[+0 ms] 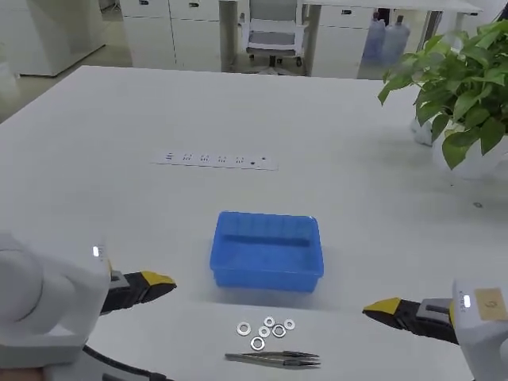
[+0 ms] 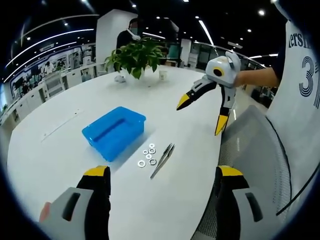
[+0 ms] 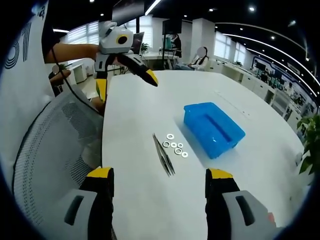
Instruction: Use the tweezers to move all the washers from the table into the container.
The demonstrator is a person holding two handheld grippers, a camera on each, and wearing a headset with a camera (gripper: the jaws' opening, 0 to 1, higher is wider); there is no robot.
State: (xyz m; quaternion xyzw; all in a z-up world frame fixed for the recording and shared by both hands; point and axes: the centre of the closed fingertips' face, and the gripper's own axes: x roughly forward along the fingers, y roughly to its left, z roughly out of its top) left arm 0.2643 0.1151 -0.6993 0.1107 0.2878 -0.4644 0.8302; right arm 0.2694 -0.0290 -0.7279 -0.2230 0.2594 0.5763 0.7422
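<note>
Several small metal washers (image 1: 266, 327) (image 2: 148, 155) (image 3: 175, 146) lie in a cluster on the white table, just in front of an empty blue container (image 1: 266, 218) (image 2: 114, 131) (image 3: 214, 129). Metal tweezers (image 1: 274, 359) (image 2: 162, 160) (image 3: 164, 154) lie flat beside the washers, on the side nearer me. My left gripper (image 1: 155, 284) (image 2: 162, 172) (image 3: 126, 85) hovers left of the washers, open and holding nothing. To the right of them my right gripper (image 1: 379, 309) (image 2: 201, 116) (image 3: 159, 173) is also open with nothing in it.
A white power strip (image 1: 216, 160) lies beyond the container. A potted plant (image 1: 464, 79) stands at the table's far right. A grey mesh chair (image 2: 250, 150) (image 3: 55, 140) sits at the near table edge. An office chair (image 1: 274, 32) stands behind the table.
</note>
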